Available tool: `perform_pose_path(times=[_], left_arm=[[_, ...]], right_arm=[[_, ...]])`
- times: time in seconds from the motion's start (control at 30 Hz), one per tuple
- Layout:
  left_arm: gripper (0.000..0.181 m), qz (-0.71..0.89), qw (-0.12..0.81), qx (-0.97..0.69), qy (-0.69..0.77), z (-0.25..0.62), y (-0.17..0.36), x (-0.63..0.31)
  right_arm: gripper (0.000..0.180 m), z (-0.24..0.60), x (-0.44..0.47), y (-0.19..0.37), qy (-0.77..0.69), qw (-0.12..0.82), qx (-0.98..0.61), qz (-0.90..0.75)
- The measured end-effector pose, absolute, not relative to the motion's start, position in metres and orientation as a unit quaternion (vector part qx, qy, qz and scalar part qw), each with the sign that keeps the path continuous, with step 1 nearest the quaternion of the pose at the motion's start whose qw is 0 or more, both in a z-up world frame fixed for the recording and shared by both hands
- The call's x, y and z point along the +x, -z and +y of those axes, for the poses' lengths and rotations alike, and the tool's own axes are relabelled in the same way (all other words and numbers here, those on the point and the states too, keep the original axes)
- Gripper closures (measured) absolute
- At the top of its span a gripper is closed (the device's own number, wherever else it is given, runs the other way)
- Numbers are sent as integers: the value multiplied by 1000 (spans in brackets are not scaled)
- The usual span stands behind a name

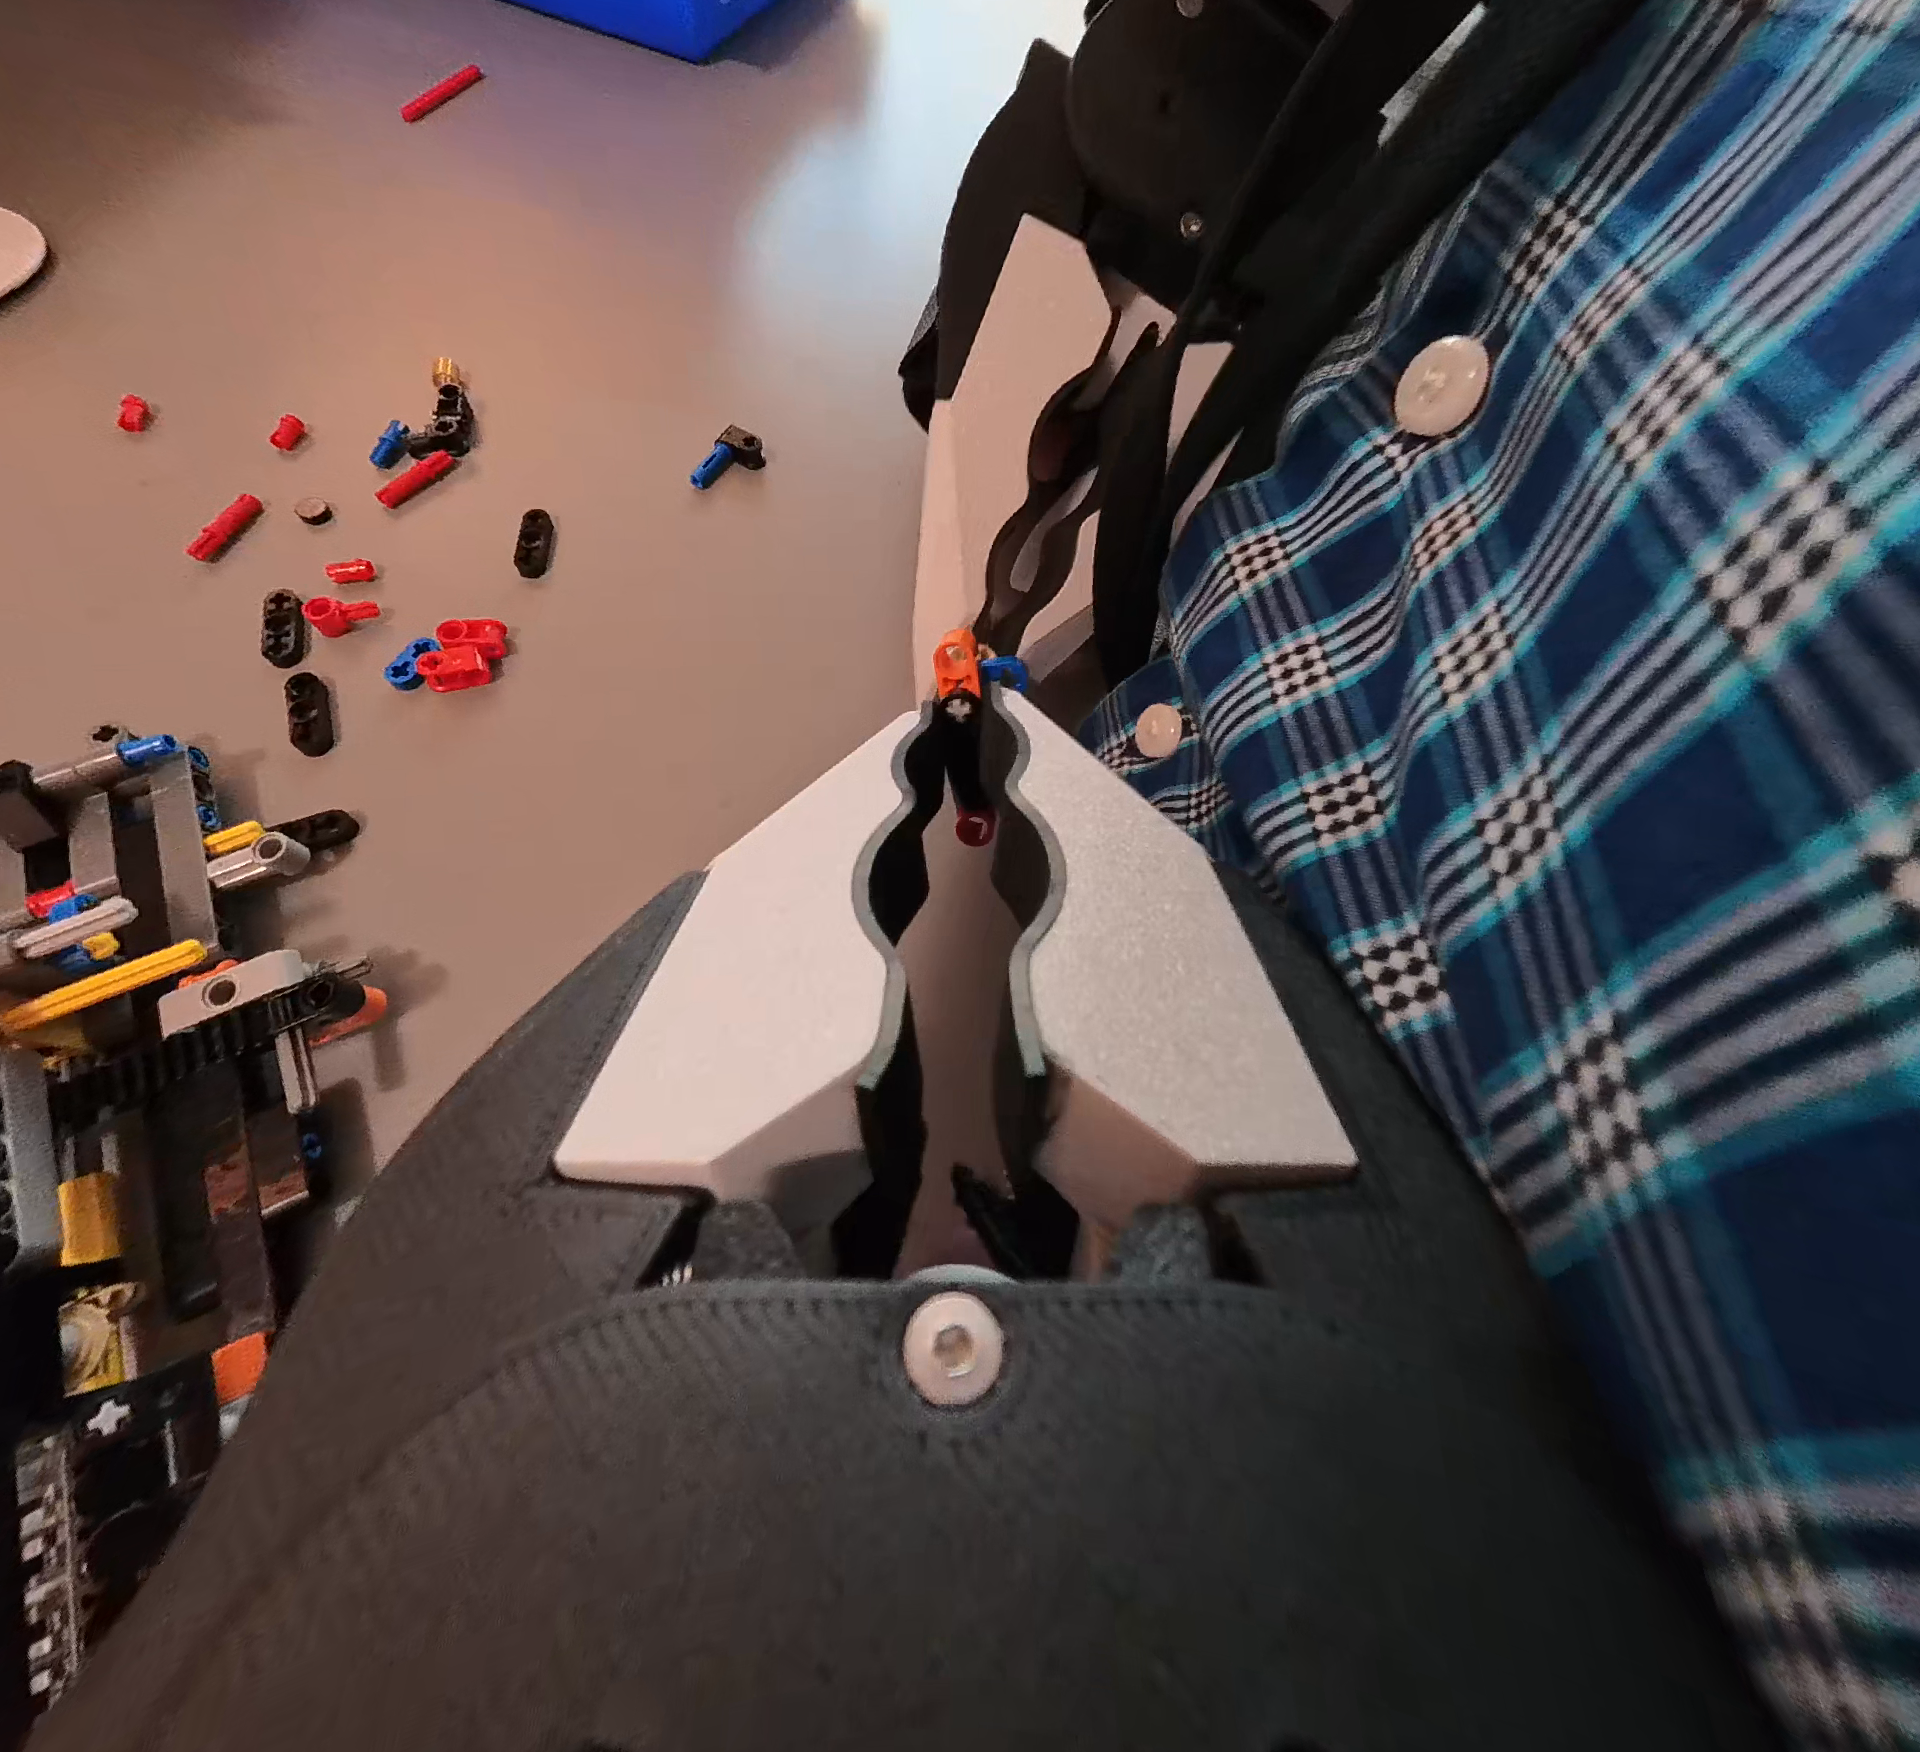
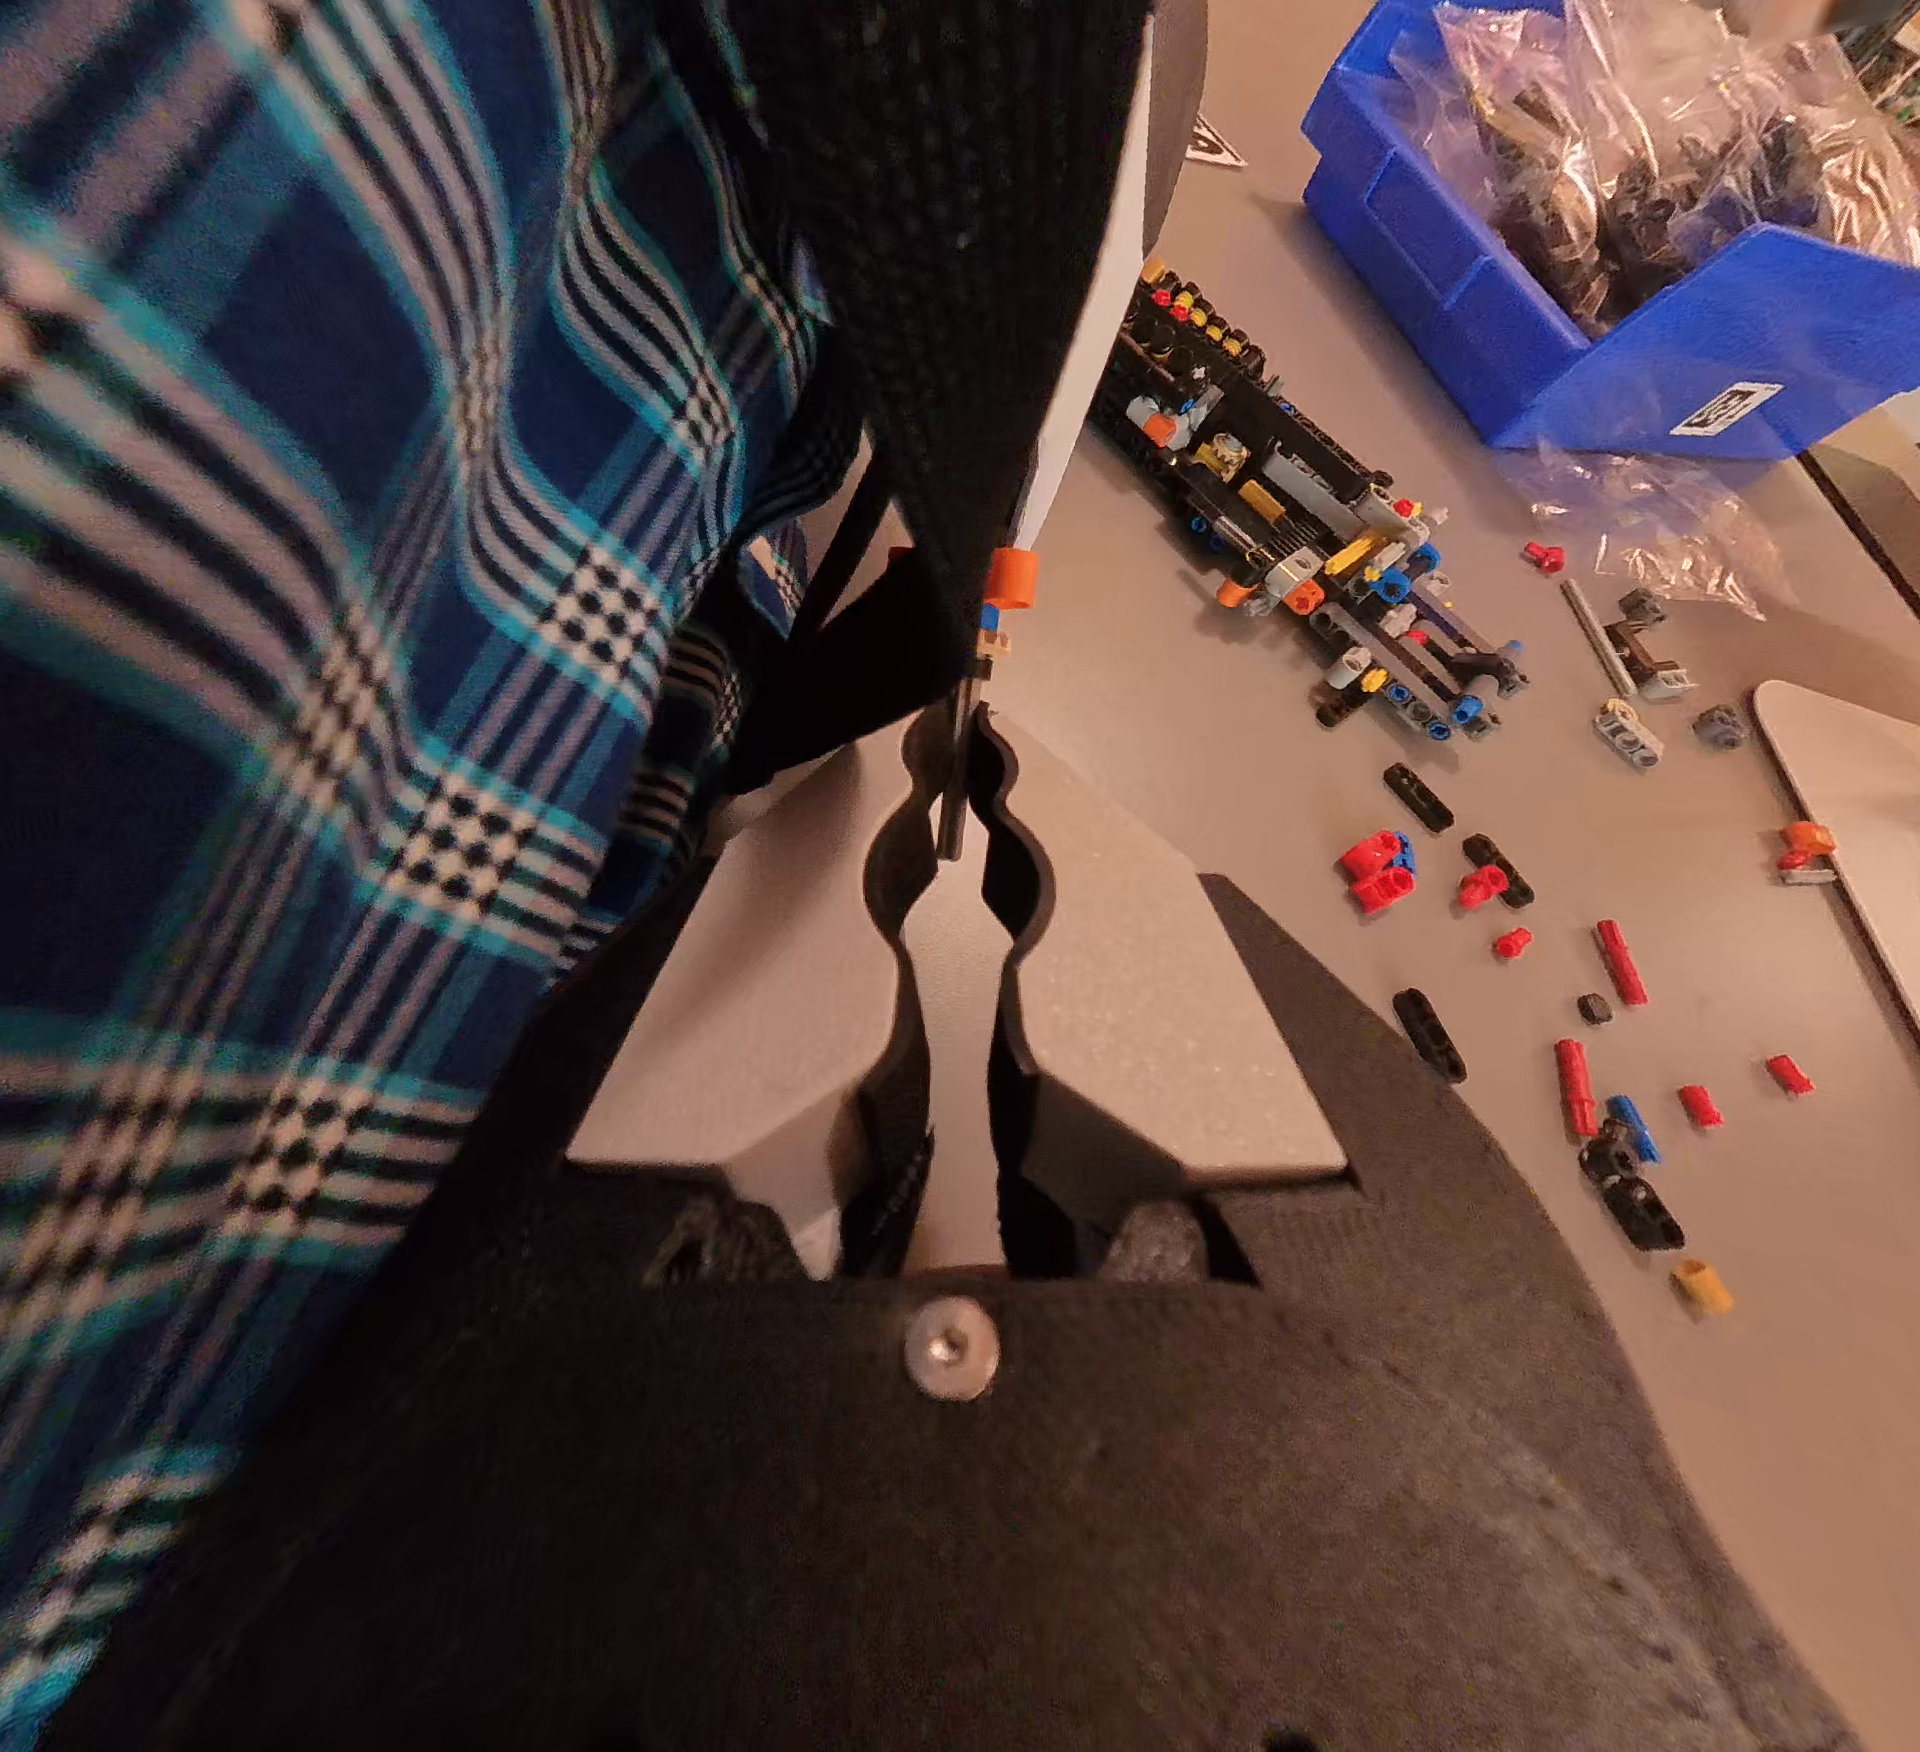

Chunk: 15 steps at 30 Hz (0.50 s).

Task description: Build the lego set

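Observation:
My left gripper (image 1: 961, 728) is shut on a small Lego sub-assembly: a black piece with a red end (image 1: 975, 827) between the fingers, with an orange connector (image 1: 956, 669) and a blue pin (image 1: 1004, 669) sticking out past the tips. My right gripper (image 2: 966, 728) is shut on a thin dark axle (image 2: 952, 793) whose far end meets the orange piece (image 2: 1013, 578). In the left wrist view the right gripper (image 1: 1003, 632) comes in from above, tip to tip with the left. Both are held in the air close to a person's plaid shirt (image 1: 1558, 767).
A partly built Lego model (image 2: 1340, 549) lies on the grey table (image 1: 644, 268), and it also shows in the left wrist view (image 1: 135, 1027). Loose red, black and blue pieces (image 2: 1600, 964) lie scattered beside it. A blue bin (image 2: 1704, 352) holding plastic bags stands at the back.

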<state>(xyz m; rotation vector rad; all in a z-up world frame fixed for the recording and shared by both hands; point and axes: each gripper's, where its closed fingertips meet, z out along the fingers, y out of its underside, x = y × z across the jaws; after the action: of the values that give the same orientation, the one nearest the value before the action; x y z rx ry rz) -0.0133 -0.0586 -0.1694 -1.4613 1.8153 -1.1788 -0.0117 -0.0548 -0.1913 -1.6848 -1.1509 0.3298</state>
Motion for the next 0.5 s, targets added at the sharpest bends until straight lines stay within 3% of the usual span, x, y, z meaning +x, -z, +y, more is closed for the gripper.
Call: perform_pose_path(times=[0.5], left_arm=[[176, 644, 261, -543, 472, -62, 162, -15]], right_arm=[[179, -60, -10, 181, -149, 540, -675, -480]])
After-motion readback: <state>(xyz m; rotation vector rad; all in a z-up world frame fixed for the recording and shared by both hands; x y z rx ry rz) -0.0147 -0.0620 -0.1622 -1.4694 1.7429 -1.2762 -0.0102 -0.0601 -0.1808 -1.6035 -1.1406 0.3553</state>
